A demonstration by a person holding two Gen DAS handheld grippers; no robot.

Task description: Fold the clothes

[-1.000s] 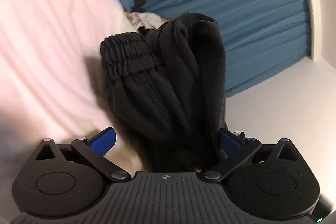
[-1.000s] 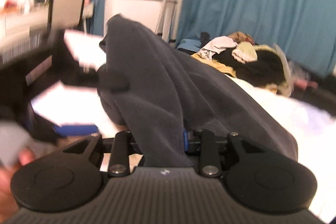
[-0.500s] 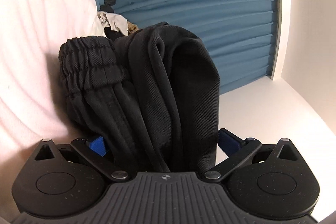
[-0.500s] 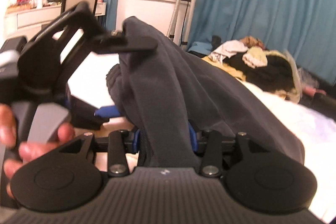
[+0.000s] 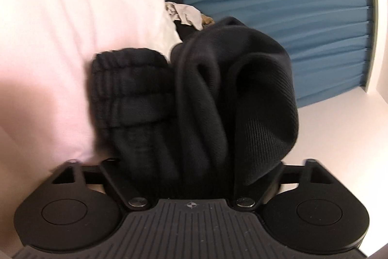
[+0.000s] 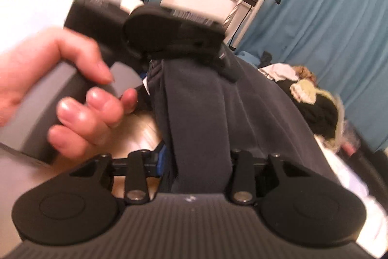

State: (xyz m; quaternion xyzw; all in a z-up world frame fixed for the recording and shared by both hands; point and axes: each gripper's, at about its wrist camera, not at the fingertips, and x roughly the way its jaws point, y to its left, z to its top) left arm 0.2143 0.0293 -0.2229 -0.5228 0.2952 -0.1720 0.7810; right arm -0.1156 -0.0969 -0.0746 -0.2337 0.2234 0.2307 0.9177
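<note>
Okay, both grippers had the same black trousers (image 5: 194,98) bunched up, above the white bed (image 5: 60,40). In my left wrist view the left gripper (image 5: 196,176) had its jaws filled with a thick wad of cloth, the elastic waistband (image 5: 128,86) just left of the wad and nearest the bed. Those jaws had just been closing, with the cloth between them; the pads were hidden under the folds, so I read it as pinching the trousers near the waistband. In the right wrist view the right gripper (image 6: 201,162) pinched a narrower fold of the same trousers (image 6: 218,113), a blue pad (image 6: 161,159) just showing at the left edge of the fold. Its jaws had also just been closing a little on the cloth.

Key relation: the trousers ran straight ahead from the right gripper, long axis along its pointing line, up to the left gripper (image 6: 174,30), which sat at the far end of that span, gripped by the person's hand (image 6: 72,94). So both ends were held and the cloth hung between them over the bed. A heap of other clothes (image 6: 312,98) lay further back on the bed, well apart, in front of the blue curtain (image 6: 339,16).

My guess: the fold turns on bringing one held end towards the other along that axis.
</note>
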